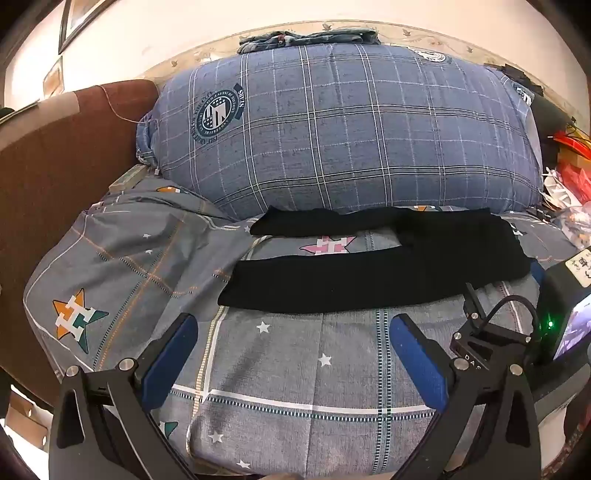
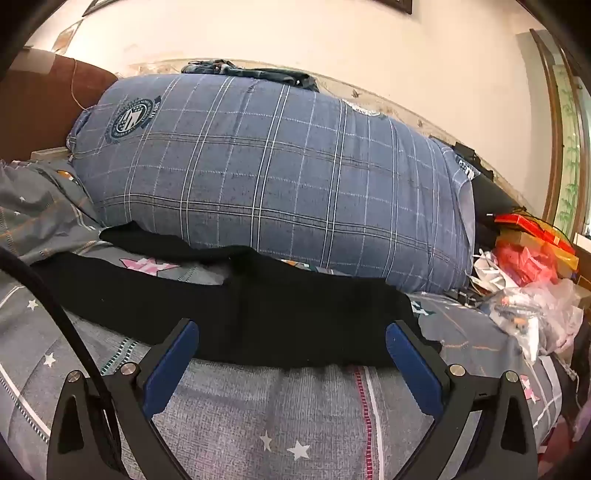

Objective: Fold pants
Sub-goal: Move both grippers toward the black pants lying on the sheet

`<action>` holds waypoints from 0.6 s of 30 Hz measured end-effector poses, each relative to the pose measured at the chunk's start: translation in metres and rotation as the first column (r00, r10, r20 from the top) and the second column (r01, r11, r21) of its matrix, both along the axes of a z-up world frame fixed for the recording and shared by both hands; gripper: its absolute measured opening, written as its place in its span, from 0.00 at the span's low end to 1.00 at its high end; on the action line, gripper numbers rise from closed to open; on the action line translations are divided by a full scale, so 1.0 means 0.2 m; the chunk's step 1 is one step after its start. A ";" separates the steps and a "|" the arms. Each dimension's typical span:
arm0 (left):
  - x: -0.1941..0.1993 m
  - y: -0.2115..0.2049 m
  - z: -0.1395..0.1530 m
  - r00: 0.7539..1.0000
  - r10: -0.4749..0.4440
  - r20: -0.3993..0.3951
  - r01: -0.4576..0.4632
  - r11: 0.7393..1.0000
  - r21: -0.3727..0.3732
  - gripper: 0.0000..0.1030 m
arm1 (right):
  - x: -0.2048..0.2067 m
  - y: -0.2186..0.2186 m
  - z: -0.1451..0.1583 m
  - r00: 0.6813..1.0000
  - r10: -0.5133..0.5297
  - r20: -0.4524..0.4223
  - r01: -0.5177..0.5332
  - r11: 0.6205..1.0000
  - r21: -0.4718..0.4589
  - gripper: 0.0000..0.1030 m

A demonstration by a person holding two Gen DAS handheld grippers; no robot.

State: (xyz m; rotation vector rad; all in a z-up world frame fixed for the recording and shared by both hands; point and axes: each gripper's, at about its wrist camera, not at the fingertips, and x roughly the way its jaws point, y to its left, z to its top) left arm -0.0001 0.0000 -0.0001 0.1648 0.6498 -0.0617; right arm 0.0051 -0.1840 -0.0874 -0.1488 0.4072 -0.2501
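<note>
Both fisheye views were evenly and fairly brightly lit, apparently by soft room light from above, since shadows stayed faint. The wall (image 1: 332,14) looked washed out and warm. Straight lines bowed strongly toward the edges, and black vignetting filled the corners. The black pants (image 1: 332,284) showed almost no fold detail. The plaid pillow (image 2: 277,177) stayed sharp; the clutter (image 2: 528,280) at the rim smeared.

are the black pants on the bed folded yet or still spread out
Spread out. The black pants lie flat across the bedsheet, both legs apart with patterned sheet showing between them; neither open gripper touches them.
</note>
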 end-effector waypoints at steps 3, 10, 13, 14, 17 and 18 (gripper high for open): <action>0.00 0.00 0.00 1.000 -0.003 -0.003 0.003 1.000 -0.011 1.00 | 0.00 0.01 0.00 1.000 0.013 0.007 -0.013 1.000 -0.028 1.00; -0.02 -0.03 -0.03 1.000 -0.021 -0.004 0.021 1.000 0.000 1.00 | 0.03 0.04 -0.06 0.999 0.013 -0.031 -0.015 0.998 -0.058 1.00; -0.05 -0.05 -0.04 0.999 -0.033 -0.004 0.033 0.999 0.004 1.00 | 0.04 0.04 -0.05 0.999 0.011 -0.038 -0.013 0.998 -0.054 1.00; -0.01 -0.04 -0.02 0.999 -0.031 -0.019 0.031 1.000 -0.002 1.00 | 0.04 0.04 -0.06 0.999 0.010 -0.039 -0.012 0.998 -0.054 1.00; -0.01 -0.05 -0.01 0.999 -0.035 -0.022 0.035 0.999 -0.001 1.00 | 0.04 0.05 -0.07 0.999 0.008 -0.044 -0.010 0.999 -0.052 1.00; -0.01 -0.05 -0.01 0.999 -0.036 -0.023 0.036 0.999 -0.001 1.00 | 0.04 0.05 -0.07 0.999 0.008 -0.045 -0.010 0.999 -0.051 1.00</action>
